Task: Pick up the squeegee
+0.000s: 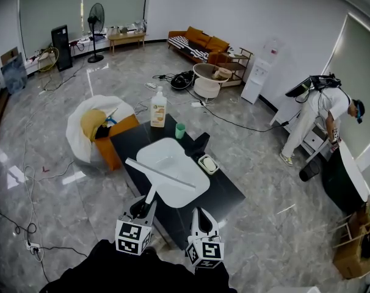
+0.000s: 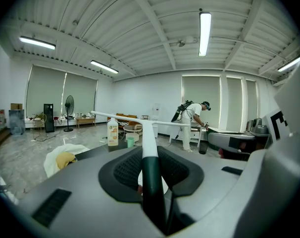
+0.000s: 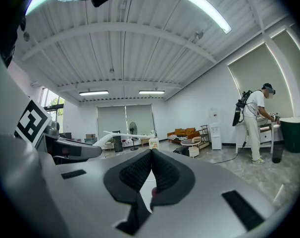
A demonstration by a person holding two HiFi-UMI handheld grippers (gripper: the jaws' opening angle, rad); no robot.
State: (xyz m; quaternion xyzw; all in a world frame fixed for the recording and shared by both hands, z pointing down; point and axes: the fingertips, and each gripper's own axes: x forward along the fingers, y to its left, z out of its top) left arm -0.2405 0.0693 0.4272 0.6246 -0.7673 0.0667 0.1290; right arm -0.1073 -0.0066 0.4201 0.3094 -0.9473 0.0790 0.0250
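The squeegee [image 1: 160, 173] has a long white blade and a white-and-dark-green handle. It hangs over a white tray [image 1: 173, 154] on the black table [image 1: 224, 191]. My left gripper [image 1: 143, 207] is shut on its handle from the near side. In the left gripper view the handle [image 2: 151, 167] runs up between the two black pads, with the blade [image 2: 140, 121] crossing beyond them. My right gripper [image 1: 200, 215] hovers beside it at the table's near edge, its pads [image 3: 140, 170] closed together on nothing. From the right gripper view the squeegee [image 3: 113, 135] shows at the left.
On the table's far part stand a soap bottle [image 1: 158, 108], a green cup [image 1: 180, 130], a black object [image 1: 200, 144] and a small dish with a sponge [image 1: 207, 163]. A white bag and orange box [image 1: 112, 142] sit left of the table. A person [image 1: 322, 112] bends over at right.
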